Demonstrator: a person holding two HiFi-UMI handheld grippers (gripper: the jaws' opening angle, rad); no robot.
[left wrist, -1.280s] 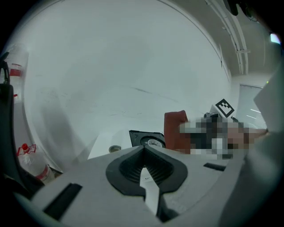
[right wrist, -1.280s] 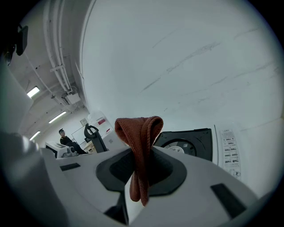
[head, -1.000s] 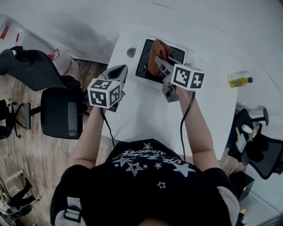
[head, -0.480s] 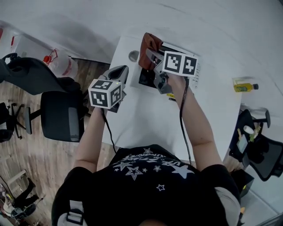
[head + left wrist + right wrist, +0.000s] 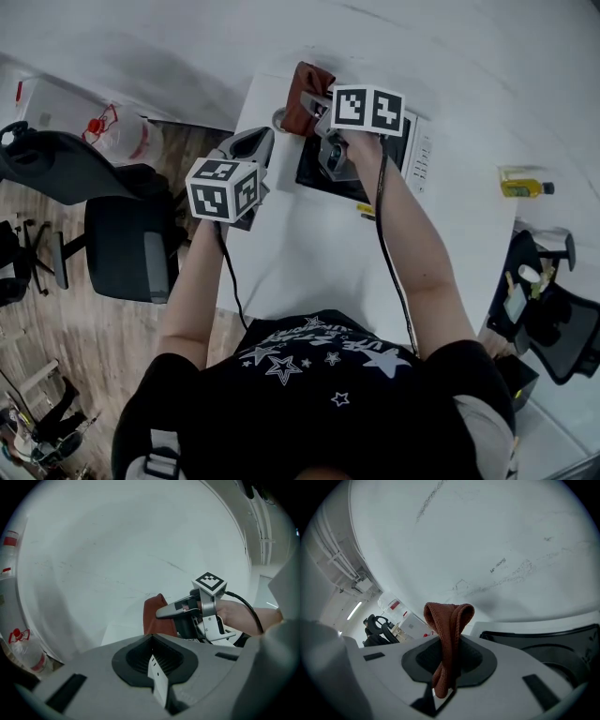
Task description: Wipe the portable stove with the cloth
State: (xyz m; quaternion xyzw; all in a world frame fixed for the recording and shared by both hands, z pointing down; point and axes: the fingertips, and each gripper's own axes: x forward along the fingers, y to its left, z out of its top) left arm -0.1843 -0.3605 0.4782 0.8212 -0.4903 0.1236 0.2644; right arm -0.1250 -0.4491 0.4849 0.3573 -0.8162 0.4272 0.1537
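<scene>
In the head view the right arm reaches out nearly straight from the shoulder at 5 o'clock toward 12 o'clock, a black cable running along it. The hand wraps the handle of the right gripper. Its jaws are closed tight on the cloth – a rust-brown knit piece, folded over. In the right gripper view the fold bulges out past the jaw tips while a narrow tail of the cloth hangs back between them.

The portable stove sits on the white table at the far edge, around 12 o'clock from the person. It has a white body, a dark top and a control strip on its 3 o'clock side. The cloth is at the stove's 10 o'clock corner; whether it touches the surface there cannot be told. In the right gripper view the stove lies low at 4 o'clock.

The left arm is bent, the forearm rising from 7 o'clock. It holds the left gripper over the table's 9 o'clock edge – beside the stove, apart from it. Its jaws are pressed together with nothing between them, pointing toward the right gripper and the cloth.

A small bottle of yellow liquid lies at 3 o'clock, and a black office chair stands on the wood floor at 9 o'clock.
</scene>
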